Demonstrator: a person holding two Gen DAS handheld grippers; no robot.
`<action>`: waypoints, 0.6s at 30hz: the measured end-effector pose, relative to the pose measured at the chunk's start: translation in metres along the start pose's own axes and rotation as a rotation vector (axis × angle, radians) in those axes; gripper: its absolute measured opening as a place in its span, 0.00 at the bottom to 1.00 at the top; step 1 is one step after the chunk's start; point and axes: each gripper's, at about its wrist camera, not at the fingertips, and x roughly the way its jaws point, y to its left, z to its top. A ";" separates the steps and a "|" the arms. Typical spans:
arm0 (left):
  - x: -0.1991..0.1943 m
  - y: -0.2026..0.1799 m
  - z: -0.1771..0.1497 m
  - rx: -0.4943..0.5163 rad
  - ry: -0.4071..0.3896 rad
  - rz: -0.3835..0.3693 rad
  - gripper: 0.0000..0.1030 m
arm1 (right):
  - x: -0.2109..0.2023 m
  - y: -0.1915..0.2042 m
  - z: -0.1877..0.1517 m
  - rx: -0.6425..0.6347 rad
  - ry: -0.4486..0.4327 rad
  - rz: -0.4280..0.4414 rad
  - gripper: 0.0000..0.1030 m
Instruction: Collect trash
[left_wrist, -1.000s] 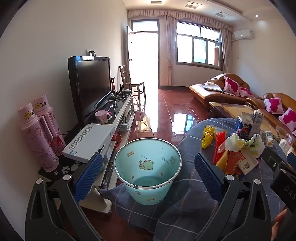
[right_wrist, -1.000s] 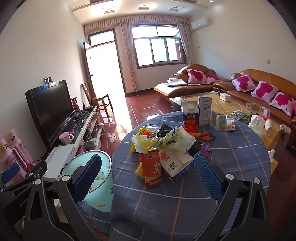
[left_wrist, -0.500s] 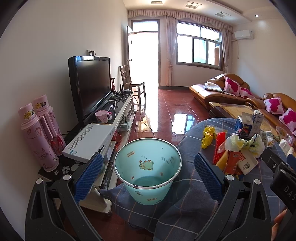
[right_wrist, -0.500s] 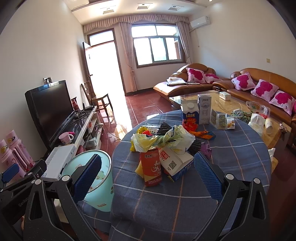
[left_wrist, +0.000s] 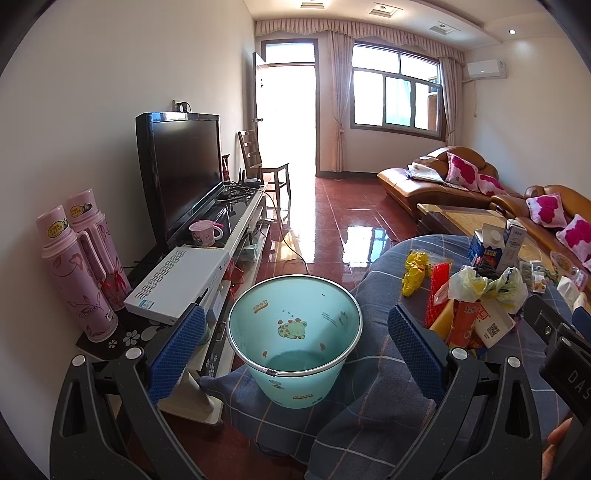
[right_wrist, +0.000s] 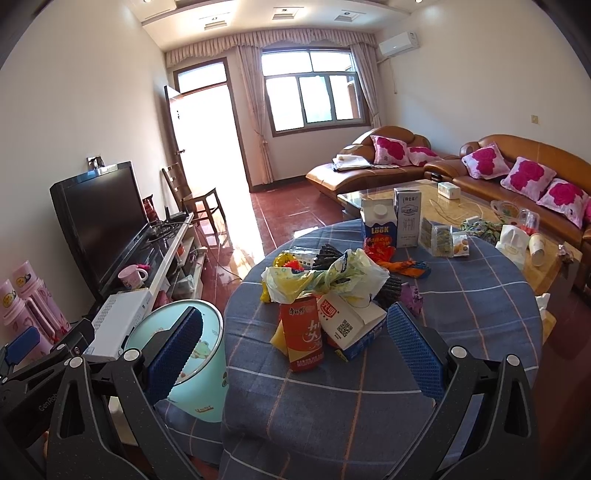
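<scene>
Cardboard red carton (right_wrist: 303, 336): light, crushable; pinch across flat faces. Right gripper (right_wrist: 291, 354), left gripper (left_wrist: 293, 354) both spread, empty.

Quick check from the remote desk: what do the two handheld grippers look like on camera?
Both the left gripper and right gripper are black speckled plastic frames with triangular cutouts, silver pivot bolts and blue dimpled pads on the fingers. White lettering marks each body as seen from the other camera. No sleeves or cables show.
</scene>
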 end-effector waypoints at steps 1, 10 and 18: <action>0.000 0.000 0.000 0.000 -0.001 0.000 0.94 | 0.001 -0.001 -0.001 0.002 0.000 0.000 0.96; 0.000 0.000 0.000 0.000 0.000 0.001 0.94 | 0.002 -0.001 -0.002 0.006 0.000 0.001 0.96; -0.001 -0.002 -0.001 0.001 0.001 0.000 0.94 | 0.002 -0.001 -0.003 0.004 -0.001 0.001 0.96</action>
